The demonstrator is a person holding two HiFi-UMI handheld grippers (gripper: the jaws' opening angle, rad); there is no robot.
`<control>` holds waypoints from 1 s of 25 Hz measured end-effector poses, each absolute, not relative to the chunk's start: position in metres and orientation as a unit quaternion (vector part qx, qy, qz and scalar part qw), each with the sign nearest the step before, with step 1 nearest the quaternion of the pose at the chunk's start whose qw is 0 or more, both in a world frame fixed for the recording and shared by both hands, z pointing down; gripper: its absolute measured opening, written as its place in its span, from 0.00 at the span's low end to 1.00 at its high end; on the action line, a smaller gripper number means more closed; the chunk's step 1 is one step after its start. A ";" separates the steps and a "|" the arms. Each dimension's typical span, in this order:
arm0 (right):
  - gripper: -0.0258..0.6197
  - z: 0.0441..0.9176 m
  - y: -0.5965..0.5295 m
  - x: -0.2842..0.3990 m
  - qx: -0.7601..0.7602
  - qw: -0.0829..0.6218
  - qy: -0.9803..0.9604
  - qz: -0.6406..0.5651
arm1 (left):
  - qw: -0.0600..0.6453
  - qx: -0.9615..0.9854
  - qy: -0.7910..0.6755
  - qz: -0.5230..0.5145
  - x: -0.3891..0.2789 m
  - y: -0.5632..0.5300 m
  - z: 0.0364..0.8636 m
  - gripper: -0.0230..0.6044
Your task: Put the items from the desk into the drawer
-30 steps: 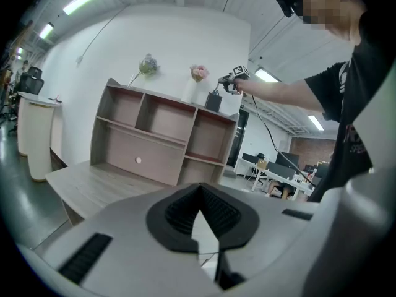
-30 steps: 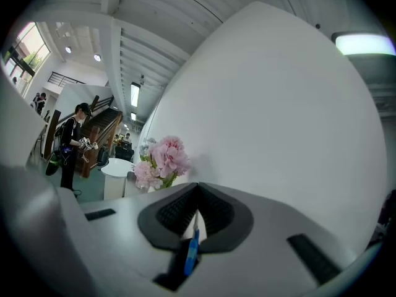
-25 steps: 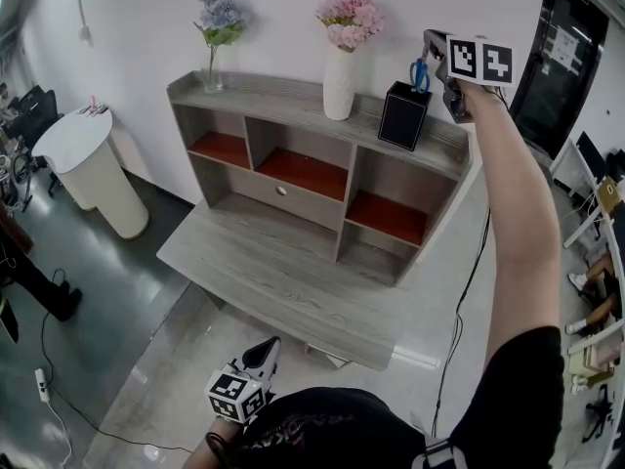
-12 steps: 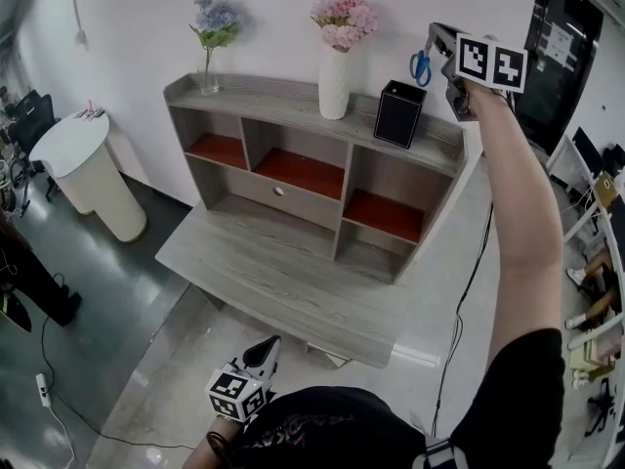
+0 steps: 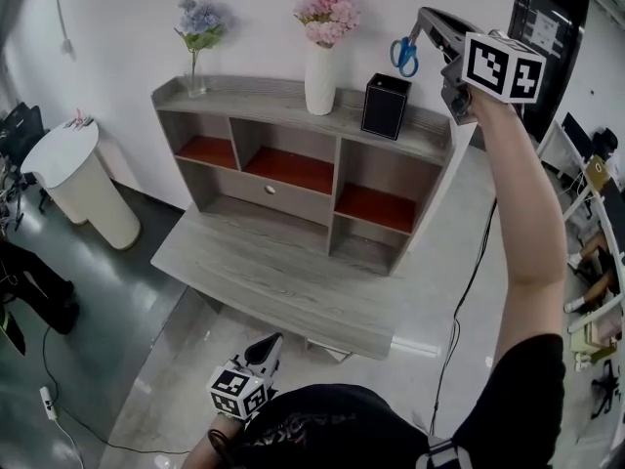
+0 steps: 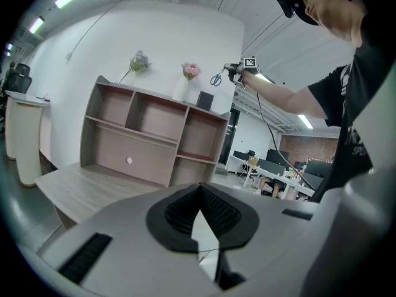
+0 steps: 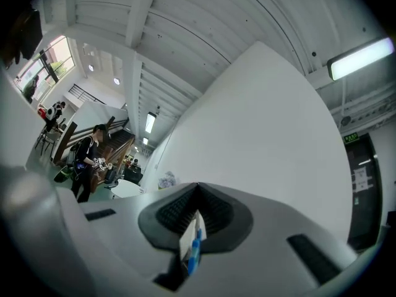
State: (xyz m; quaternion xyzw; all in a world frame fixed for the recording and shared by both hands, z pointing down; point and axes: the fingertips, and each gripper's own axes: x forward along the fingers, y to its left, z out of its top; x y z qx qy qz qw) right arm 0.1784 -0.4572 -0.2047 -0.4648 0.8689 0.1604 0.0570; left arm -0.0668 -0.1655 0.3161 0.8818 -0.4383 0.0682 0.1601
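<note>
A pair of blue-handled scissors (image 5: 403, 55) hangs in the air above the black pen holder (image 5: 385, 106) on top of the shelf unit. My right gripper (image 5: 425, 18) is shut on the scissors, and a strip of blue and white shows between its pads (image 7: 193, 249). The drawer (image 5: 270, 190), with a round knob, sits shut in the unit's middle. My left gripper (image 5: 266, 345) is low by the person's body, in front of the desk (image 5: 273, 281), shut with nothing in it. The left gripper view shows the scissors (image 6: 216, 78) held high at arm's length.
A white vase of pink flowers (image 5: 320, 76) and a glass vase of blue flowers (image 5: 195, 57) stand on the shelf top. A white round table (image 5: 68, 164) stands at the left. A cable trails on the floor at the lower left.
My right gripper has risen and drifted left with the scissors, lifting them from the top of the black holder to well above it. The left gripper has stayed put.
</note>
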 end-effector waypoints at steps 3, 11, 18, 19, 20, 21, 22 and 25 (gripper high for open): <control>0.07 -0.205 -0.432 0.168 -0.442 0.074 0.879 0.163 | 0.158 0.886 -0.430 0.069 -0.065 -0.165 0.314 0.05; 0.07 -0.159 -0.384 0.141 -0.394 0.115 0.904 0.118 | 0.153 0.896 -0.410 0.067 -0.070 -0.157 0.310 0.06; 0.07 -0.088 -0.359 0.116 -0.367 0.123 0.921 0.052 | 0.153 0.901 -0.401 0.070 -0.085 -0.145 0.311 0.05; 0.07 -0.080 -0.355 0.113 -0.363 0.122 0.923 0.047 | 0.154 0.901 -0.399 0.072 -0.087 -0.143 0.312 0.05; 0.07 -0.072 -0.350 0.110 -0.358 0.121 0.925 0.045 | 0.155 0.901 -0.398 0.074 -0.089 -0.141 0.313 0.06; 0.07 -0.065 -0.346 0.107 -0.355 0.120 0.926 0.042 | 0.156 0.901 -0.397 0.075 -0.091 -0.139 0.314 0.06; 0.07 -0.058 -0.343 0.105 -0.353 0.120 0.927 0.037 | 0.158 0.901 -0.396 0.077 -0.093 -0.137 0.315 0.06; 0.07 -0.034 -0.332 0.100 -0.348 0.121 0.930 0.016 | 0.165 0.901 -0.393 0.079 -0.098 -0.132 0.318 0.05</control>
